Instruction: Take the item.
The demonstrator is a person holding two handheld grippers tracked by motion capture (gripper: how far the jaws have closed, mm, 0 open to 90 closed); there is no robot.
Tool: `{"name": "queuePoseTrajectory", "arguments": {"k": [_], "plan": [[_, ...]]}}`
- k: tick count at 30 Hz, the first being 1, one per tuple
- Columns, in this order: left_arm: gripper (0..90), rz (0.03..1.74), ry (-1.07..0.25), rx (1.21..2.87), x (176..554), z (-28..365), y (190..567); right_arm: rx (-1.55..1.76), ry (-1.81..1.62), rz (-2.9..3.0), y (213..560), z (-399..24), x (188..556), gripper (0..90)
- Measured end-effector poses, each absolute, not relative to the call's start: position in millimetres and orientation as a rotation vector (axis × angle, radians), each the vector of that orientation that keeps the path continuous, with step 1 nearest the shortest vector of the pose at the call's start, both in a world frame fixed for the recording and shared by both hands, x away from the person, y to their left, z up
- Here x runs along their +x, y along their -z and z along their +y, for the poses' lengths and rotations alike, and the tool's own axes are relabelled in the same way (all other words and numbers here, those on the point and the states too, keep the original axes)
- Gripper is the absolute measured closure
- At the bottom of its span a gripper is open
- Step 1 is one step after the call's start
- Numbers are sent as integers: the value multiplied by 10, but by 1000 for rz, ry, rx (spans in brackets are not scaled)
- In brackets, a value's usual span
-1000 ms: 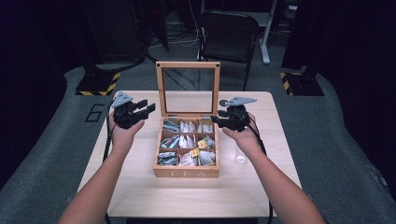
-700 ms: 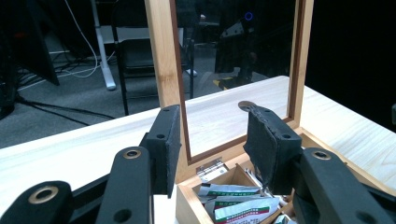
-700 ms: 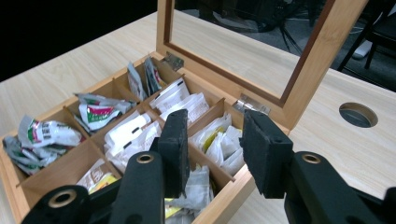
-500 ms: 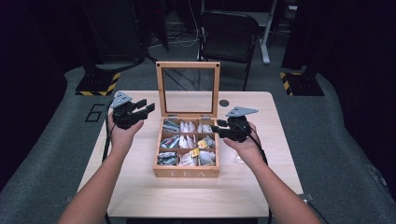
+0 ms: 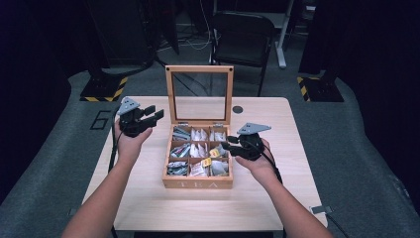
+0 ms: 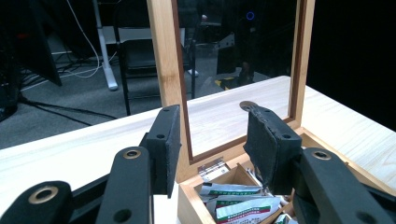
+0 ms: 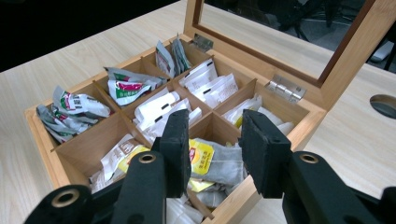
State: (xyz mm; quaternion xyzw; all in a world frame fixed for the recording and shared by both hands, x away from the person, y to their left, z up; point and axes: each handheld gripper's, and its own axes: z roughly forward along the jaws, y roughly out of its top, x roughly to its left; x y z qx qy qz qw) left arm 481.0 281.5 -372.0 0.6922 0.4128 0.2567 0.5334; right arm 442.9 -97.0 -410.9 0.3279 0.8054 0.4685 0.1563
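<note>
The right tongs (image 7: 212,149) hang over the near right corner of the open wooden tea box (image 5: 198,184), which sits mid-table. Their jaws have just been closing, yet they stand apart with nothing pinched. Just below them, in its compartment, lies the grey tea bag with the yellow tag (image 7: 212,161). To do this well, I'd lower straight down, straddle the bag's upper edge, and close gently without catching the wooden divider (image 7: 205,122). The left tongs (image 6: 212,144) wait open and empty by the glass-paned lid (image 6: 233,70).
</note>
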Motion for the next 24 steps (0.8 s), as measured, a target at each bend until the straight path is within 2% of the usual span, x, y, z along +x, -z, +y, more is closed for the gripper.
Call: {"name": "queuePoseTrajectory", "arguments": {"k": [24], "plan": [[551, 984, -612, 1650, 4806, 2809, 3723, 945, -1369, 2354, 4455, -910, 4183, 649]]}}
